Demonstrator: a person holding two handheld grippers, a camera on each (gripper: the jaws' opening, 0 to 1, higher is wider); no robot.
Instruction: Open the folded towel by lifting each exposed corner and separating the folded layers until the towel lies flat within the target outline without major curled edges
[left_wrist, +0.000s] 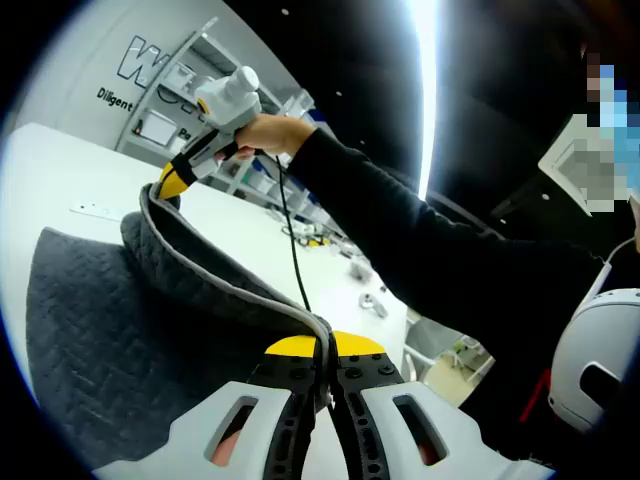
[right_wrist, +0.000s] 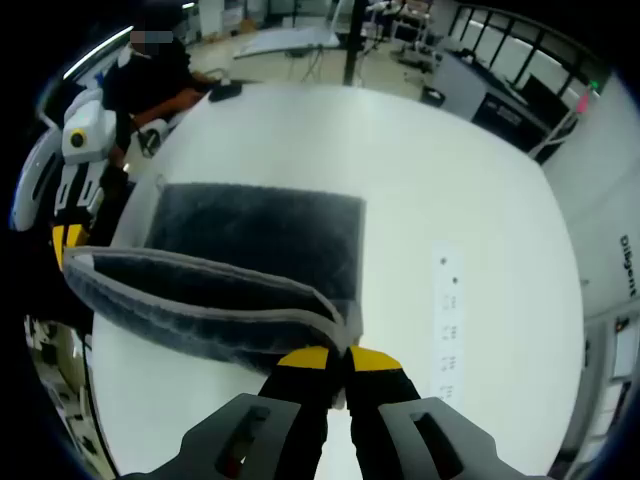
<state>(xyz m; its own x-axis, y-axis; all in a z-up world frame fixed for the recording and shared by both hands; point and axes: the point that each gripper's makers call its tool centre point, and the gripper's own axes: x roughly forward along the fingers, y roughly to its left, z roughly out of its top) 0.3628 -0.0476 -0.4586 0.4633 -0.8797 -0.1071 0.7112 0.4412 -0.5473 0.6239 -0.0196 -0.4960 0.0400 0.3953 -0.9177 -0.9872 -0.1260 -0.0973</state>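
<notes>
Left gripper view has my left claw clamped on the towel hem; my right claw pinches the far corner, layer raised off the desk between them. Uneven pull risks a slipped hem and a curled edge.

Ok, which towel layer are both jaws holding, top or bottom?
The top layer: its grey-trimmed edge is raised between the left gripper and right gripper. The bottom layer lies flat on the table.
</notes>
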